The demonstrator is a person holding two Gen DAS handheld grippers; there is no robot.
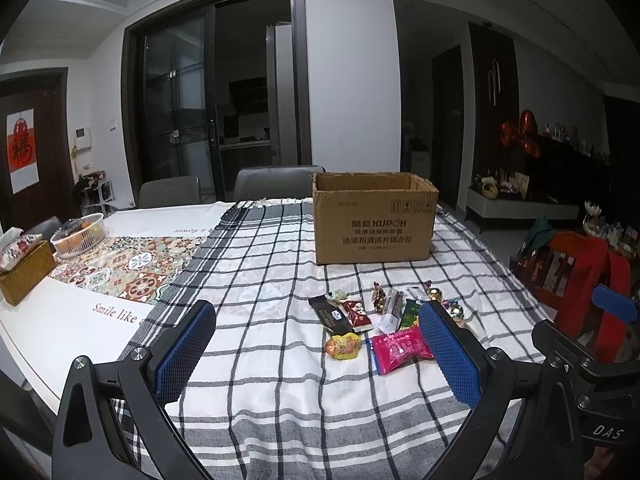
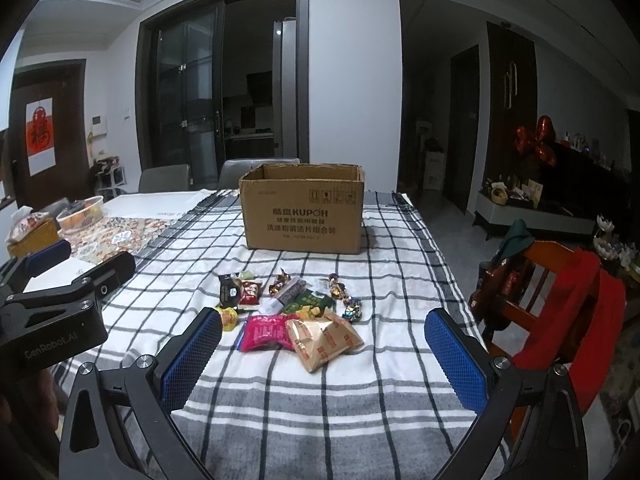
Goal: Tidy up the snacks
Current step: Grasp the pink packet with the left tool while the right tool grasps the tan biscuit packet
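An open cardboard box stands at the far end of the checked cloth; it also shows in the right wrist view. A heap of snacks lies in front of it: a pink packet, a tan packet, a black bar, a yellow sweet and several wrapped candies. My left gripper is open and empty, just short of the heap. My right gripper is open and empty, with the heap between its fingers' line of sight.
A white basket and a woven tissue box sit at the table's left on a patterned runner. A wooden chair with red cloth stands by the right edge. Two grey chairs stand behind the table.
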